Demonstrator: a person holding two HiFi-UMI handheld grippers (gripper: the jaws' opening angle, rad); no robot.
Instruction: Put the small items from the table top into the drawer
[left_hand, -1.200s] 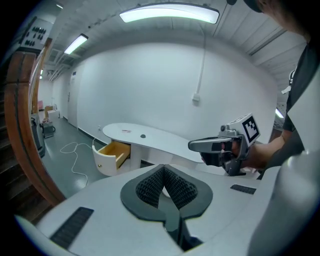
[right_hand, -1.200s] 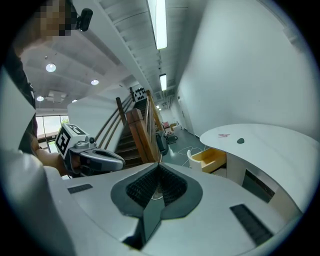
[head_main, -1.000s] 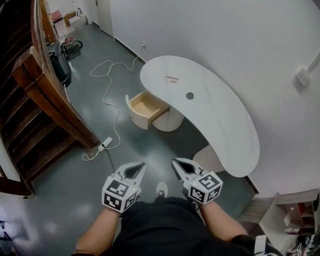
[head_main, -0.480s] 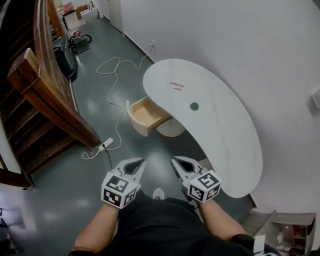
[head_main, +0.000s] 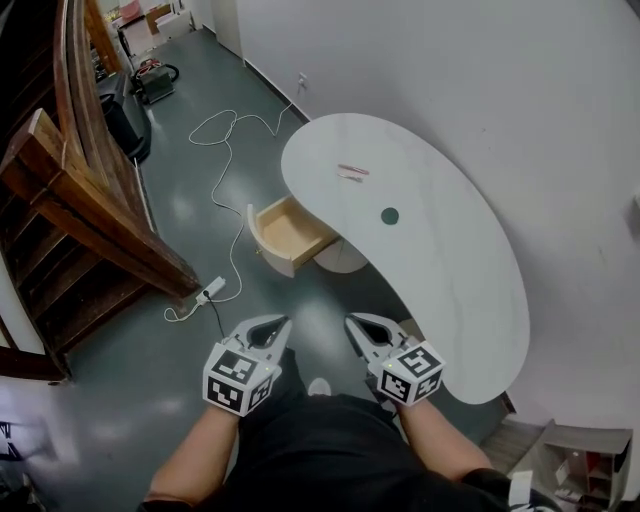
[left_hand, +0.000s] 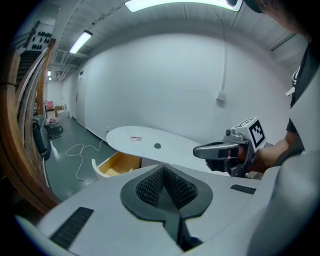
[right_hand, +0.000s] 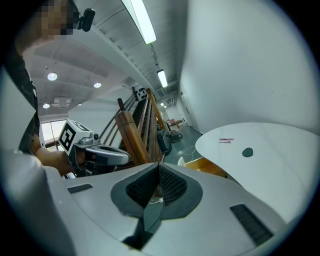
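Observation:
A white kidney-shaped table (head_main: 440, 260) stands against the wall. On it lie a small dark green round item (head_main: 390, 215) and a thin pink-and-white item (head_main: 352, 171) farther back. Under its left edge a wooden drawer (head_main: 292, 228) is pulled open and looks empty. My left gripper (head_main: 275, 327) and right gripper (head_main: 357, 328) are held side by side near my waist, well short of the table, both shut with nothing between the jaws. The left gripper view shows the table (left_hand: 150, 142), the open drawer (left_hand: 116, 164) and the right gripper (left_hand: 200, 151).
A wooden staircase railing (head_main: 90, 190) runs along the left. A white cable (head_main: 225, 150) trails across the grey floor to a power strip (head_main: 208, 291). Bags and gear (head_main: 140, 85) sit at the back left. A shelf unit (head_main: 585, 465) stands at the lower right.
The view has shifted slightly, with the table and drawer now a little nearer and more centred. Both grippers stay shut in front of my body.

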